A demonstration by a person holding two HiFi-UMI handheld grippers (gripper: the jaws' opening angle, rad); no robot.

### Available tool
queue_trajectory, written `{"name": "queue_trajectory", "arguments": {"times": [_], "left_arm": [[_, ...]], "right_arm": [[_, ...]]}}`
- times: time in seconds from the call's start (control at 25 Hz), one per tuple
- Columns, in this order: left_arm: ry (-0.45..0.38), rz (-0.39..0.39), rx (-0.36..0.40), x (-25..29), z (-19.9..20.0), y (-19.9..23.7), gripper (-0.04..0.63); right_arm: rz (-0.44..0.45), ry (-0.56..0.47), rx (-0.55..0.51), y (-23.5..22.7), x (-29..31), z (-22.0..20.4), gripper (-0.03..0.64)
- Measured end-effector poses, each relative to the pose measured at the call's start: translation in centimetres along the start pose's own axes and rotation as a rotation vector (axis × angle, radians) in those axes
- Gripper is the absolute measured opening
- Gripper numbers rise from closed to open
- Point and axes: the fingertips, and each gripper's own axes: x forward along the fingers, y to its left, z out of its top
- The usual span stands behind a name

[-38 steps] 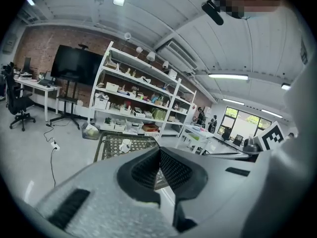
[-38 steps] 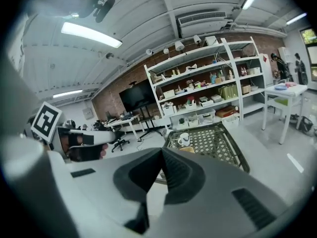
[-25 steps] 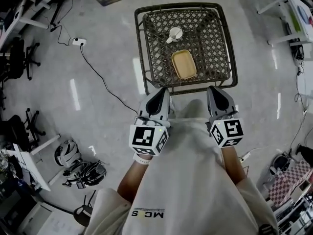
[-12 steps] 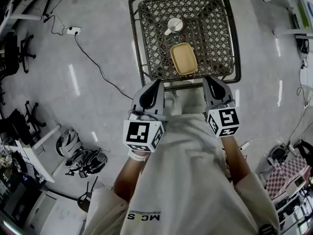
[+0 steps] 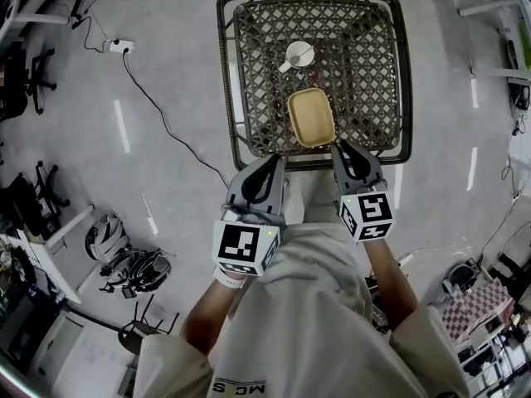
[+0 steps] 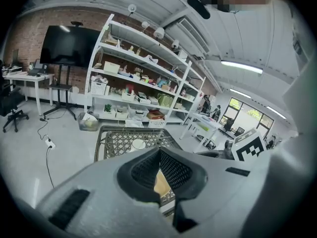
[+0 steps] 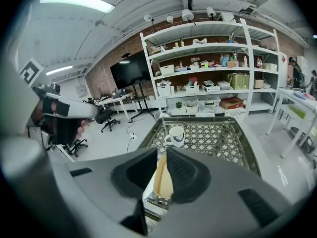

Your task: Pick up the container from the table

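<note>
A tan, shallow, rounded-rectangle container [image 5: 311, 116] lies near the front edge of a dark lattice-top table [image 5: 226, 73]. My right gripper [image 5: 344, 148] hovers just over that front edge, a little right of the container. Its jaws are opening, with a narrow gap and nothing between them. In the right gripper view [image 7: 166, 150] the container [image 7: 162, 180] shows through that gap. My left gripper [image 5: 272, 161] hangs short of the table edge, left of the container. In the left gripper view [image 6: 159, 152] its tips meet on nothing, and the container [image 6: 161, 183] shows below them.
A white mug [image 5: 297, 55] stands on the table behind the container. On the floor a cable runs to a power strip [image 5: 117, 46] at the left. Office chairs and bags [image 5: 124, 264] crowd the left side. Tall shelves [image 7: 213, 73] stand beyond the table.
Both grippers have moved forward and down toward the table's front edge. The right one now overlaps the edge beside the container.
</note>
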Motion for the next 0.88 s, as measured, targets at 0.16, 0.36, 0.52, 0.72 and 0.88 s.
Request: {"name": "queue_trajectory", "arguments": {"times": [0.16, 0.36, 0.52, 0.72, 0.88], "left_arm": [[0.029, 0.008, -0.005, 1.1, -1.3, 0.6, 0.025], [0.062, 0.024, -0.014, 2.3, -2.5, 1.0, 0.025], [0.075, 0.054, -0.037, 3.4, -3.3, 1.9, 0.025], [0.093, 0.076, -0.062, 4.6, -4.6, 2.8, 0.025], [0.109, 0.082, -0.063, 5.4, -6.1, 3.3, 0.025]], "right_arm": [[0.024, 0.032, -0.011, -0.5, 2.8, -1.5, 0.086], [0.009, 0.068, 0.007, -2.3, 5.0, -3.0, 0.101], [-0.01, 0.089, 0.011, -3.8, 7.0, -3.9, 0.117], [-0.019, 0.136, 0.009, -5.1, 9.5, -6.4, 0.121], [-0.037, 0.164, 0.028, -6.2, 11.1, -8.5, 0.123]]}}
